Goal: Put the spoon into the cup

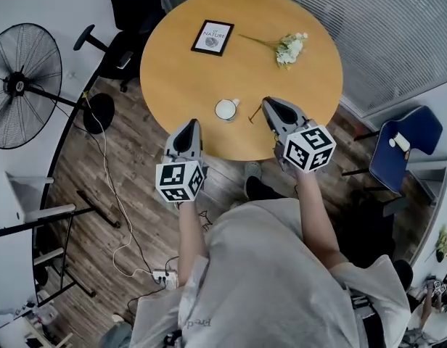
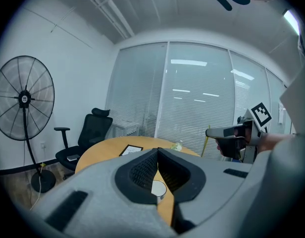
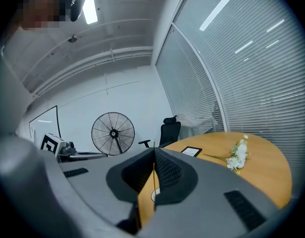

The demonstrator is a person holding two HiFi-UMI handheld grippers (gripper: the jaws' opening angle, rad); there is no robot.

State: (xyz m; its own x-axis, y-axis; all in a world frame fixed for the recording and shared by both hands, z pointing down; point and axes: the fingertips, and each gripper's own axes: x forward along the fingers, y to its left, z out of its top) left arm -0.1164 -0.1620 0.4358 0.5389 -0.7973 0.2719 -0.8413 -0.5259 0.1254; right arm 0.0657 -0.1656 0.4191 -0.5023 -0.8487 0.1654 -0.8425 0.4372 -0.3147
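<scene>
A white cup stands near the front edge of the round wooden table. My right gripper hovers just right of the cup, shut on a thin wooden spoon that sticks out at its tip. In the right gripper view the spoon stands upright between the closed jaws, with a bit of the cup behind it. My left gripper sits at the table's front edge, left of the cup, shut and empty. The left gripper view shows the cup past its tips, and the right gripper with the spoon hanging.
A framed picture and a sprig of white flowers lie on the far half of the table. A standing fan and a black office chair are to the left, a blue chair to the right. Cables trail on the floor.
</scene>
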